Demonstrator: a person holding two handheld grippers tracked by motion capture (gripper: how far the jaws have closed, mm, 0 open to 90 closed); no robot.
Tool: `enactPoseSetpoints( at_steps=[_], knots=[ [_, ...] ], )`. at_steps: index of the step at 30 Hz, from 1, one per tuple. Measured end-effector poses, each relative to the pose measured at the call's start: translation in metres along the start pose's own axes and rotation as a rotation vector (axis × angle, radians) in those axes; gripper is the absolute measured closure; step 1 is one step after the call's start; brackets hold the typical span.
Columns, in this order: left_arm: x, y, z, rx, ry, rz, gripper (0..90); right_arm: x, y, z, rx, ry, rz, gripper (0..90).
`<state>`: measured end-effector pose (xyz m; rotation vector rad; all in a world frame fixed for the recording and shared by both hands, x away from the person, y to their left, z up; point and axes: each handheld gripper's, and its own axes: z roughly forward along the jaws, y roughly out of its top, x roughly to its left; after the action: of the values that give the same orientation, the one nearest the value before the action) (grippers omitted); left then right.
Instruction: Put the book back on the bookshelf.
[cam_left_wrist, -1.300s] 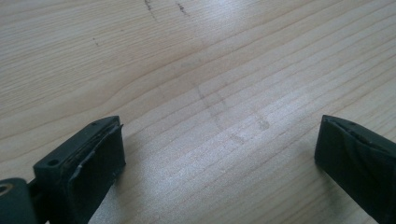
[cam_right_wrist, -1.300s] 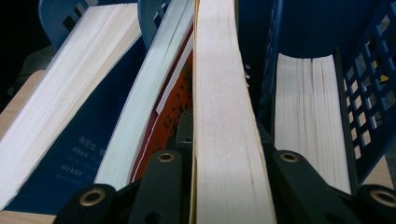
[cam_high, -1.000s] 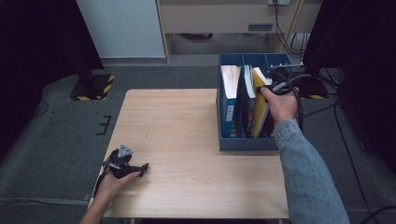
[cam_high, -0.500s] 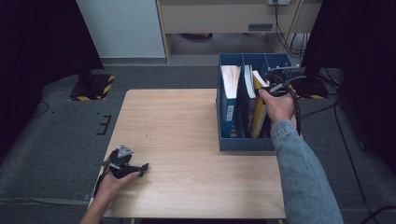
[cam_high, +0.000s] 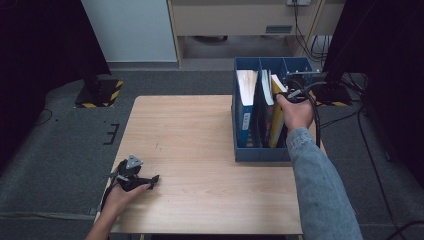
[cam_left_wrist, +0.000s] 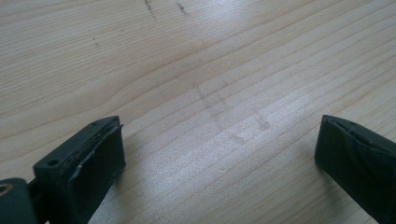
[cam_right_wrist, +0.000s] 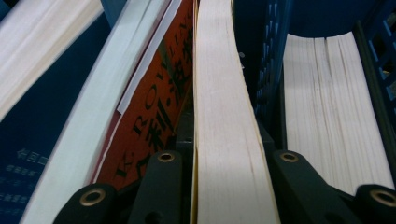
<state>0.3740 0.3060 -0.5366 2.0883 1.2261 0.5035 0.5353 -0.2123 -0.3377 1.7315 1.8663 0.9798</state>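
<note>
Lowered slightly, right hand-held gripper (cam_right_wrist: 226, 186) clamps yellow book (cam_right_wrist: 224, 116); red cover (cam_right_wrist: 159, 107) adjacent.

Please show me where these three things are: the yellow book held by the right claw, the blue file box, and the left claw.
yellow book (cam_right_wrist: 224, 140), right gripper view, on its page edge.
blue file box (cam_high: 262, 155), high view, on its front wall.
left claw (cam_left_wrist: 219, 158), left gripper view, midway between its open tips.

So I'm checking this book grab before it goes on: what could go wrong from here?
The right tongs are shut on the yellow-covered book, which stands packed in the blue file box. The red-covered book leans against it and could drag along or tip as it moves. The grip sits on the page edge alone, so the book might slip or swing.
</note>
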Motion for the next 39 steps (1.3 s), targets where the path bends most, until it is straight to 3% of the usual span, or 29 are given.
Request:
enactPoseSetpoints(
  at_steps=[13,34,39],
  knots=[
    [0.0,0.0,0.0,0.002,-0.001,-0.002,0.8,0.0,-0.01,0.006,0.036,0.006,-0.002,72.6],
    [0.0,0.0,0.0,0.001,0.001,-0.003,0.7,-0.001,-0.011,0.0,0.07,0.028,-0.011,70.7],
    [-0.001,0.0,0.0,0.003,0.003,-0.003,0.5,0.0,-0.011,-0.002,0.06,0.013,-0.027,70.8]
  ],
)
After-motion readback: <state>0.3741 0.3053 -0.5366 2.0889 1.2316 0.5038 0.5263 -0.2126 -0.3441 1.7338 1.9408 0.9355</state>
